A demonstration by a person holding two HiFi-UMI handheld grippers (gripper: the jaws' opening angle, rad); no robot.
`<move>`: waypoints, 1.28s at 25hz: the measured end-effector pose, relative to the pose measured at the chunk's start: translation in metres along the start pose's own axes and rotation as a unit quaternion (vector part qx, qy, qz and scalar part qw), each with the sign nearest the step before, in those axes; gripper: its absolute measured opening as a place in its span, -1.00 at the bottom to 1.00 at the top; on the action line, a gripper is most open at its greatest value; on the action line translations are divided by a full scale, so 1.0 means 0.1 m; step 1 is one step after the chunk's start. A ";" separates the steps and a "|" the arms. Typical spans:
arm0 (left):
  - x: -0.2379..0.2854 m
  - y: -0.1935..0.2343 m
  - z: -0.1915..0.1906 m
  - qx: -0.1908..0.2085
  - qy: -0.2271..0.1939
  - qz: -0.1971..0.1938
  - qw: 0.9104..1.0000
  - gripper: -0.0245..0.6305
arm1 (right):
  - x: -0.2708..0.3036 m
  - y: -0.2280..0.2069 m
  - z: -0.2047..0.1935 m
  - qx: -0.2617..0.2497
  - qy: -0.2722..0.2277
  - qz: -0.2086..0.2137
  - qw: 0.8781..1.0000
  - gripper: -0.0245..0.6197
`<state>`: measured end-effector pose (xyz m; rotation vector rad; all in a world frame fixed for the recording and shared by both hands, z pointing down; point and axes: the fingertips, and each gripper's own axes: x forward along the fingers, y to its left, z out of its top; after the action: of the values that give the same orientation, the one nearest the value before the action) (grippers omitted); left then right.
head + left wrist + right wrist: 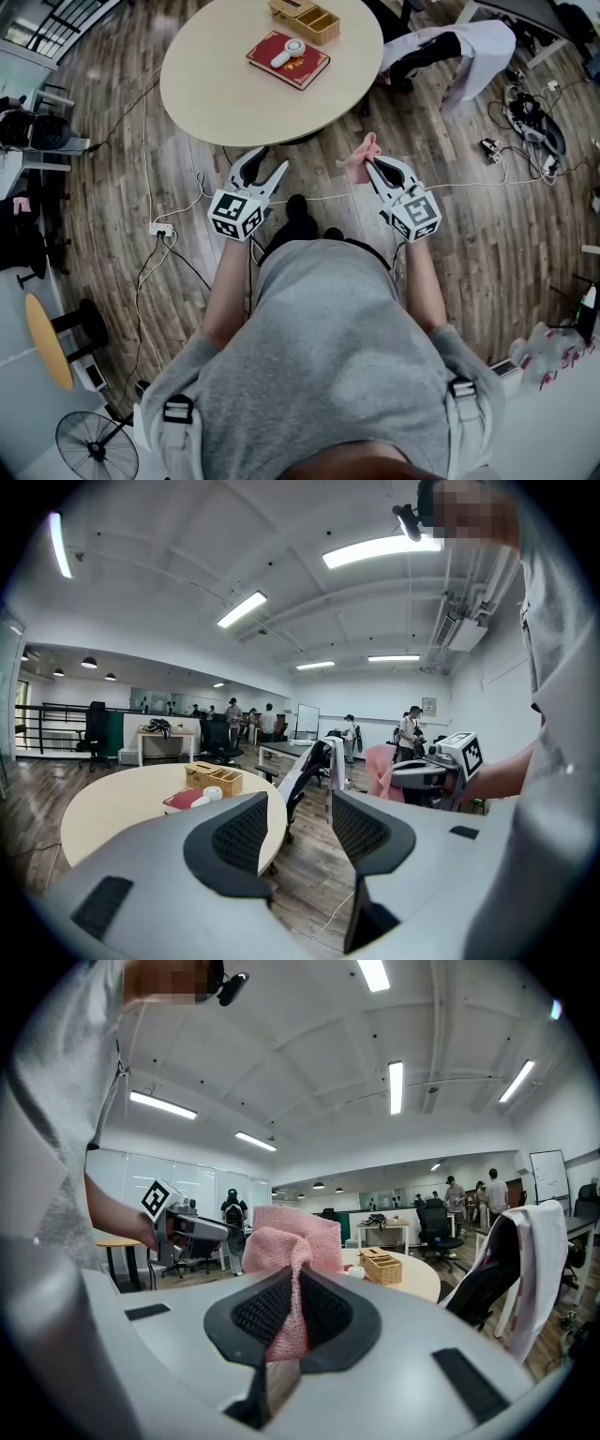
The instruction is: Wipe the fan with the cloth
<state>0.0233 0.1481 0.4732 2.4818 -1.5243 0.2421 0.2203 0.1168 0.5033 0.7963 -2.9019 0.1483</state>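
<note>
The right claw [292,1314] is closed on the pink knitted cloth [298,1237], which is pinched between the pads and bunches up above them. The left claw [302,825] stands with its jaws apart, and only wooden floor shows through the gap. The person holds both out in front of the body, side by side near the edge of the round surface [216,84]. On that surface lies a red book [298,66] with a small white round object [287,53] resting on it. Just beyond, at the far edge, sits a woven box [307,19] divided into compartments; what they hold cannot be made out. The fan [97,448] stands on the floor at the head view's lower left corner, behind the person and well apart from both claws.
</note>
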 end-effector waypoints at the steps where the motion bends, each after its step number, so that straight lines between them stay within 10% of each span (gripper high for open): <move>1: 0.01 0.00 -0.01 -0.001 0.000 0.000 1.000 -0.25 | 0.00 0.00 -0.01 0.000 0.001 0.000 1.000 -0.84; 32: 0.97 1.12 0.10 -0.016 0.016 -0.044 0.999 -0.22 | 1.10 -0.74 0.05 0.008 0.029 -0.036 0.999 -0.84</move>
<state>-0.0327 0.0132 0.4990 2.5002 -1.3907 0.2397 0.1642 -0.0021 0.5191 0.8830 -2.8174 0.1843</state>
